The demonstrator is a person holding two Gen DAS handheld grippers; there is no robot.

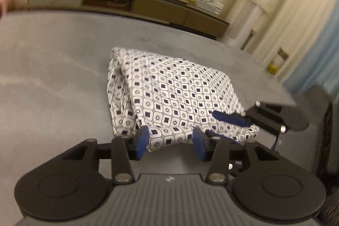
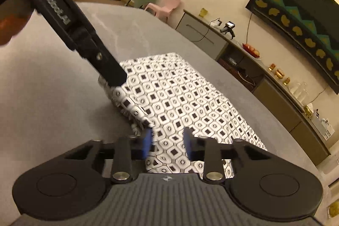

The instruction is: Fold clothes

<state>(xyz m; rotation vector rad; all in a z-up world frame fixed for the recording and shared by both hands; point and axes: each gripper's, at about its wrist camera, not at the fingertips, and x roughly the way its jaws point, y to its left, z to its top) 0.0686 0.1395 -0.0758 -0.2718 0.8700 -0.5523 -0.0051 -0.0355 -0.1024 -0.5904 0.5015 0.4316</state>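
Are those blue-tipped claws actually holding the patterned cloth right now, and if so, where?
Nothing is gripped. Both the left gripper and right gripper are open over the near edge of the folded cloth on the grey table.

We see a white folded garment [image 1: 169, 94] printed with dark navy squares inside black-outlined octagons, lying on a grey surface [image 1: 53, 69]. Our grippers are black with blue pads [image 2: 147, 142].

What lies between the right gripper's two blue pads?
In the right wrist view, only the patterned cloth shows between the open right gripper pads.
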